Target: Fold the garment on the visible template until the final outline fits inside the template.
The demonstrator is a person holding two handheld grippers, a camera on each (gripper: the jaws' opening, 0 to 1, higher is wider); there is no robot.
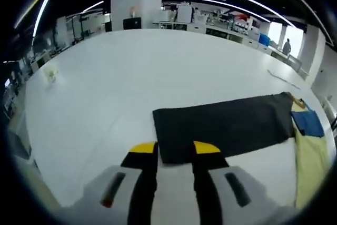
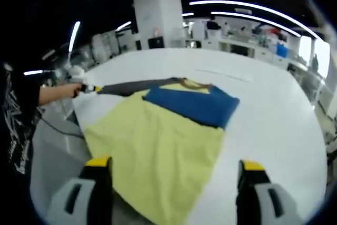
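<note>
White bench (image 1: 131, 72) carries a yellow-and-blue garment (image 2: 158, 146) beside a dark template (image 1: 221, 125). Left gripper (image 1: 175, 150) narrow, right gripper (image 2: 174, 169) wide, both empty. Advise pinching hem corners evenly.

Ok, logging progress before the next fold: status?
Left gripper open at the dark template's edge. Right gripper open over the yellow garment, blue piece on it. Nothing in the way.

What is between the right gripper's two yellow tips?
In the right gripper view, the yellow garment lies between the right gripper's wide-open jaws, spread on the white table. A blue garment lies on its far end.
</note>
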